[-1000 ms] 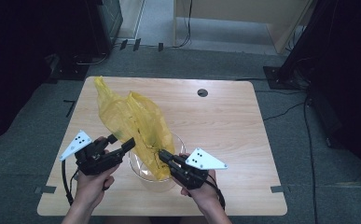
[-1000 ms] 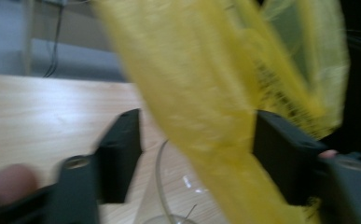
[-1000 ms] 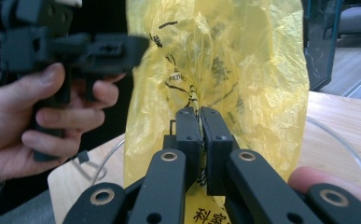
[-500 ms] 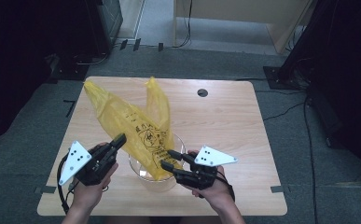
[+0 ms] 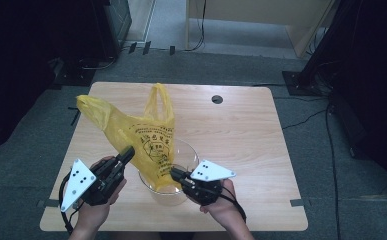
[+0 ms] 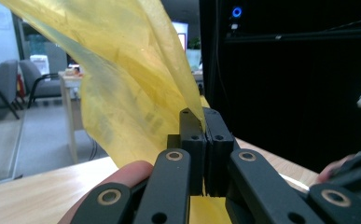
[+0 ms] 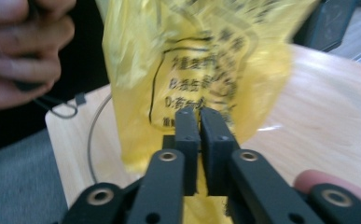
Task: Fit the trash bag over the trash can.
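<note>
A light wooden table (image 5: 251,145) stands on grey carpet among dark equipment. At its near edge sits a clear glass bowl (image 5: 183,155). A thin yellow plastic bag with black print (image 5: 148,140) drapes into the bowl and stretches toward the far left. The left gripper (image 5: 126,153) is clamped on the bag's edge. The right gripper (image 5: 175,173), whose jaws have just been closing, pinches the bag over the bowl.

Unreadable black print on yellow bag (image 5: 151,142)
</note>
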The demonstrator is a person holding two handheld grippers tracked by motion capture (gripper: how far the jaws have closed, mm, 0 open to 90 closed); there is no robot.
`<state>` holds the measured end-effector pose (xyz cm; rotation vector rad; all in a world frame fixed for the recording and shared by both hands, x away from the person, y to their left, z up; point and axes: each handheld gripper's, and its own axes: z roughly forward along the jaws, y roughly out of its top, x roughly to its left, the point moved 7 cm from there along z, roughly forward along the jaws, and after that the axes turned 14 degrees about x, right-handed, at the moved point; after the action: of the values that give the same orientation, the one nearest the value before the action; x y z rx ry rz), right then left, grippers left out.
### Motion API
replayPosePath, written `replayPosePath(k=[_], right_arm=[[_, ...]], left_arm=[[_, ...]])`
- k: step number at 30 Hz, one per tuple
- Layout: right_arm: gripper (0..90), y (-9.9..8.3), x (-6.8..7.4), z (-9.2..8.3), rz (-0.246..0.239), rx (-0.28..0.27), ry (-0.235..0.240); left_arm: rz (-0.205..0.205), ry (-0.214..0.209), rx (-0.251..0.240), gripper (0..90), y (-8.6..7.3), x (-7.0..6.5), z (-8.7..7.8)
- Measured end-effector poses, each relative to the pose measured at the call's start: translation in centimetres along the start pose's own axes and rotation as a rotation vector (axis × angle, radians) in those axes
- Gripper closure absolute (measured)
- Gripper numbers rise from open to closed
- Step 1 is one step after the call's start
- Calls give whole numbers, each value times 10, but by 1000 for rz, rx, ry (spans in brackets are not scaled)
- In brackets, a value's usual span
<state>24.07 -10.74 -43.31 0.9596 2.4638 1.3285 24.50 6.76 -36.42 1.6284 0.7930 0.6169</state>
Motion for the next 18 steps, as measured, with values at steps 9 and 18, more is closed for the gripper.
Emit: replayPosePath(k=[9,18], right_arm=[[499,-1,3,-18,-50,5,144],[450,5,-20,-57,-7,-81,36]], left_arm=[[107,-72,95,876,-20,-12,9],[93,-169,124,419,-22,-7,-4]])
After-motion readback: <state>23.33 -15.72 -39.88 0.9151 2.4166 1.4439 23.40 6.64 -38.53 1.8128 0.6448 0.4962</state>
